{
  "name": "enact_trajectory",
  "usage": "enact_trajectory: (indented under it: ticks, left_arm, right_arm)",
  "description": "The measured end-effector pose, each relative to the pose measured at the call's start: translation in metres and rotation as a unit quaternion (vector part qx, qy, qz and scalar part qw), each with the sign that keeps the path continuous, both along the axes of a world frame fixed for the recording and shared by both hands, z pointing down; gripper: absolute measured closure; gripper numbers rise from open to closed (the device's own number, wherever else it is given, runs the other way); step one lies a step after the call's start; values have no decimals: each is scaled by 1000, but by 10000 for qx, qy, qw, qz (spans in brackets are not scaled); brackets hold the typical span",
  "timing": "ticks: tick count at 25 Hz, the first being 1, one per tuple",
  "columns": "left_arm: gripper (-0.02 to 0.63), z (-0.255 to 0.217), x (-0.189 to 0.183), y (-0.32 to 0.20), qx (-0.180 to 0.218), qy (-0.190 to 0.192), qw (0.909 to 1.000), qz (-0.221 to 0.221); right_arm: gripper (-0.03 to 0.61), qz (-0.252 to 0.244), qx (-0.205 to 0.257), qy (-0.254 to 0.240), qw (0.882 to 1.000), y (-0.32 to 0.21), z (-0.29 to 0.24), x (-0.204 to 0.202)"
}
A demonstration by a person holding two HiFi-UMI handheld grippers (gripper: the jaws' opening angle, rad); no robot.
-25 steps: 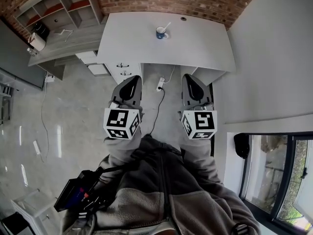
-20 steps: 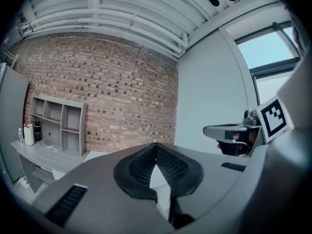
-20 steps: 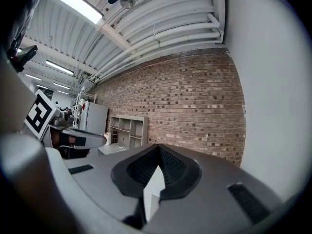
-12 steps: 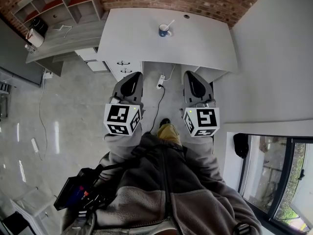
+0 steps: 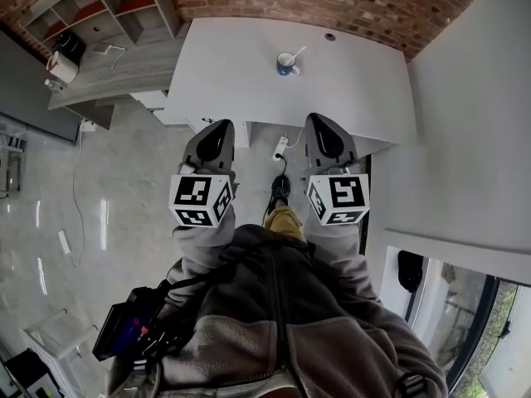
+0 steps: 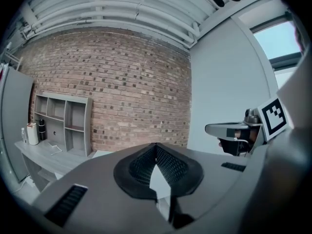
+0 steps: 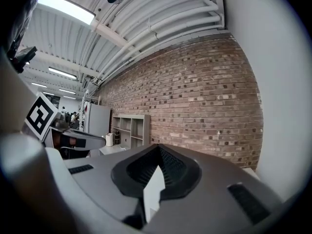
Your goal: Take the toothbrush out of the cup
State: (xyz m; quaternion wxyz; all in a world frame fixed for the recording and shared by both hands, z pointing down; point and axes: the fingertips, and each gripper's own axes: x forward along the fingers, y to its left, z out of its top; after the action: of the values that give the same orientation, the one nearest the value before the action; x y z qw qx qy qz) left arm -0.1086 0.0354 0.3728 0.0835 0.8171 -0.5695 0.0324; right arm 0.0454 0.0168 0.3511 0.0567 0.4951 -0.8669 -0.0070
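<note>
Against the brick wall (image 5: 348, 2) stands a white table (image 5: 224, 73), the largest thing in the head view. At its near edge the person holds the left gripper (image 5: 222, 128) and the right gripper (image 5: 315, 121) side by side, each with its jaws pressed together on nothing (each gripper's own view shows the dark pads meeting at the tip). Each gripper's cube (image 5: 202, 200) carries black-and-white square markers, not words. Well beyond both grippers, towards the table's far side and roughly between them, sits a blue cup (image 5: 285, 65). The toothbrush (image 5: 298, 53) stands in it, leaning out to the right, its ends too small to tell apart.
</note>
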Motion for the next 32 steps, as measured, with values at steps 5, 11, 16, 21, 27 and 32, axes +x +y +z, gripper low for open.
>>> enact_trajectory:
  ticks: [5, 11, 16, 21, 27, 32]
  left_arm:
    - [611, -3, 17, -85, -33, -112, 9999, -53]
    - [611, -9, 44, -168, -75, -197, 9998, 12]
    - [611, -2, 52, -219, -247, -213, 9994, -79]
    - [611, 17, 42, -242, -583, -213, 9977, -261]
    - [611, 51, 19, -270, -992, -111, 9947, -249]
    - [611, 96, 9, -295, -1394, -83, 9901, -126]
  right_arm:
    - [577, -83, -74, -166, 9998, -89, 4, 16]
    - [577, -215, -252, -296, 9990, -168, 10, 32]
    - [577, -387, -580, -406, 9967, -217, 30, 49]
    - [577, -564, -1029, -479, 9919, -250, 60, 48]
    - [577, -610, -1661, -549, 9827, -285, 107, 28]
    - [577, -544, -2092, -360, 9757, -302, 146, 15]
